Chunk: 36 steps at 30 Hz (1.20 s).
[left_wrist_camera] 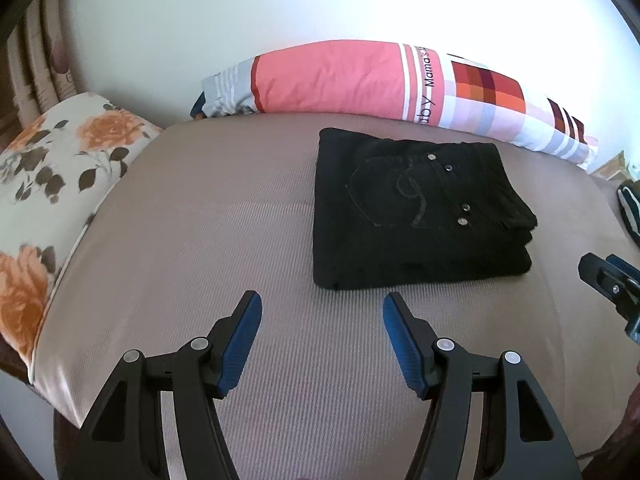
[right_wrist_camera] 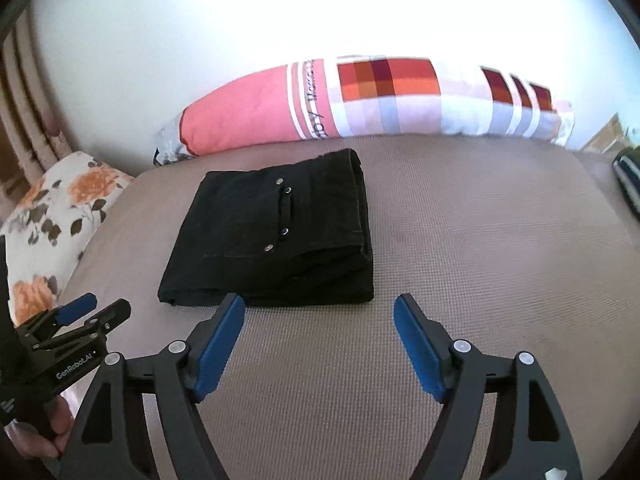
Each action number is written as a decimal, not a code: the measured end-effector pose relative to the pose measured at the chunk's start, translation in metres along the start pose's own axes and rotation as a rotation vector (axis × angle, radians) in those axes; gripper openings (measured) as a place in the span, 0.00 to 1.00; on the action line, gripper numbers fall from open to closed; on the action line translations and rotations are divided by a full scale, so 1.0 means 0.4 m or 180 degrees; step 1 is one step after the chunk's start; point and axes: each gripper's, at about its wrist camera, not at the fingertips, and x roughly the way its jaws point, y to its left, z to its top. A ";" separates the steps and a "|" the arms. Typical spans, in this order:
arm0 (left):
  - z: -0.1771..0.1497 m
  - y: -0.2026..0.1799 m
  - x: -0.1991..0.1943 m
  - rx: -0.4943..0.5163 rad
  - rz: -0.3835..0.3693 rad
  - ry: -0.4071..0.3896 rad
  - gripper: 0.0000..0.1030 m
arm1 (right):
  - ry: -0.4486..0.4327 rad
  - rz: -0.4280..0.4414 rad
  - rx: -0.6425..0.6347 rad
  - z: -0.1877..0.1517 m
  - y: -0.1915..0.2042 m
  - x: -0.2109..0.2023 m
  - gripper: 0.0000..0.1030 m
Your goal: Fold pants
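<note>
Nearest, the left gripper [left_wrist_camera: 322, 312] and right gripper [right_wrist_camera: 319, 314] hover over the bed [left_wrist_camera: 240, 240] with jaws spread wide, gripping nothing — likely because folding looks finished. Beyond them the black pants [left_wrist_camera: 416, 208] lie as a compact stack, pocket up, near the striped pillow [left_wrist_camera: 360, 80] along the far wall.

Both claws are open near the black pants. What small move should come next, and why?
Probably just draw both claws back. The pants already lie as a compact stacked rectangle on the bed, and the left claw and right claw are open, holding nothing.
</note>
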 end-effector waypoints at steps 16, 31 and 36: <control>-0.073 -0.022 -0.027 0.0046 0.0135 -0.0008 0.62 | 0.0077 0.0025 -0.0132 -0.087 0.072 0.006 0.77; -0.085 -0.043 -0.031 0.0097 0.0143 -0.0027 0.62 | 0.0093 -0.0018 -0.0252 -0.118 0.082 0.015 0.77; -0.086 -0.043 -0.031 0.0098 0.0153 -0.0021 0.62 | 0.0122 -0.0021 -0.0220 -0.121 0.082 0.018 0.77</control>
